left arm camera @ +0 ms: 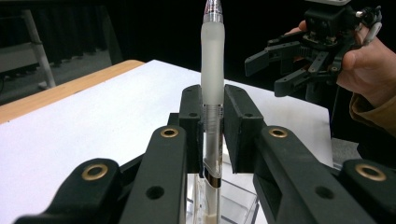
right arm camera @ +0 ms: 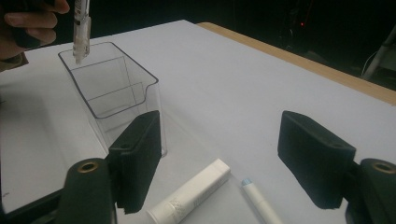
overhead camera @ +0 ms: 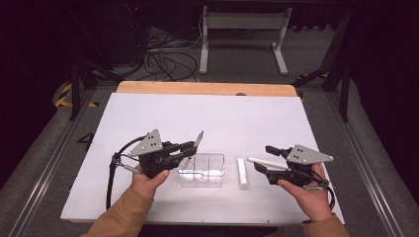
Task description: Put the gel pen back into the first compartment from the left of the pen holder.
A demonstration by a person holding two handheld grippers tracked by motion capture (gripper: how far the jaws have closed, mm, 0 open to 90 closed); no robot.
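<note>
The pen [left arm camera: 212,70] sits clamped between the two black jaws of the left gripper [overhead camera: 190,146], which press on its clear barrel from both sides; its frosted grip section and tip stand out beyond the pads, and its clipped end hangs down behind them toward the clear plastic box [overhead camera: 201,170]. In the high view the pen slants up and away from the person, over the near-left corner of the box, its long axis tilted rather than level. In the right gripper view the pen [right arm camera: 81,28] hangs almost upright with its lower end just above the box's [right arm camera: 116,88] open rim, not touching the wall as far as can be told. The box is open at the top and split by an inner divider. Just to its right lies a white tube [overhead camera: 242,173], pointing away from the person, and beside it a slim white pen [overhead camera: 264,162] lies across between the wide-apart jaws of the right gripper [overhead camera: 264,159], which grasps nothing. The white table top [overhead camera: 222,118] has broad bare room behind the box and to both sides.
</note>
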